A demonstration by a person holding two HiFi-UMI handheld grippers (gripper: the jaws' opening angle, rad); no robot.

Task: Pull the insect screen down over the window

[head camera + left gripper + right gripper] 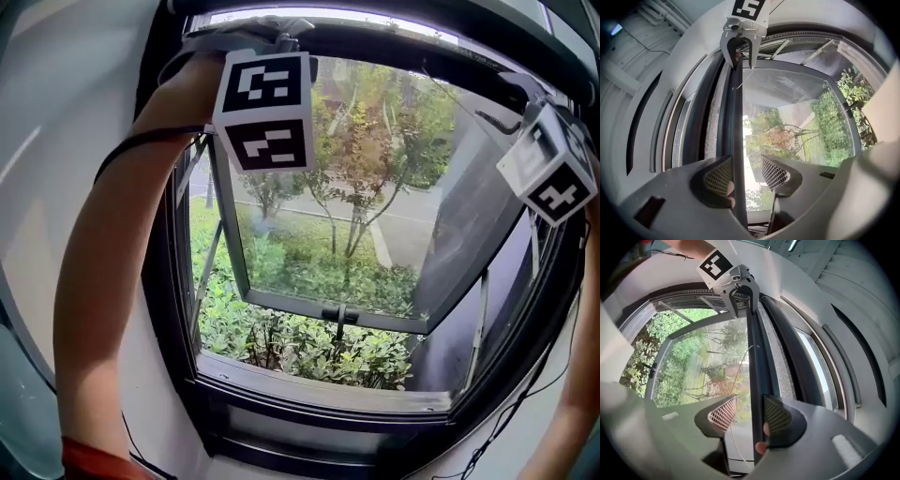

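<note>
Greenery fills the open window (319, 398) below your left tool (746, 171) and right tool (750, 415), each straddling the screen's pull bar (736, 122) with jaws apart, likely for an even pull.

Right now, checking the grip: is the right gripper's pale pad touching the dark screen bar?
Apart. Right gripper view: daylight shows between pale pad and dark screen bar, which runs beside the opposite pad.
</note>
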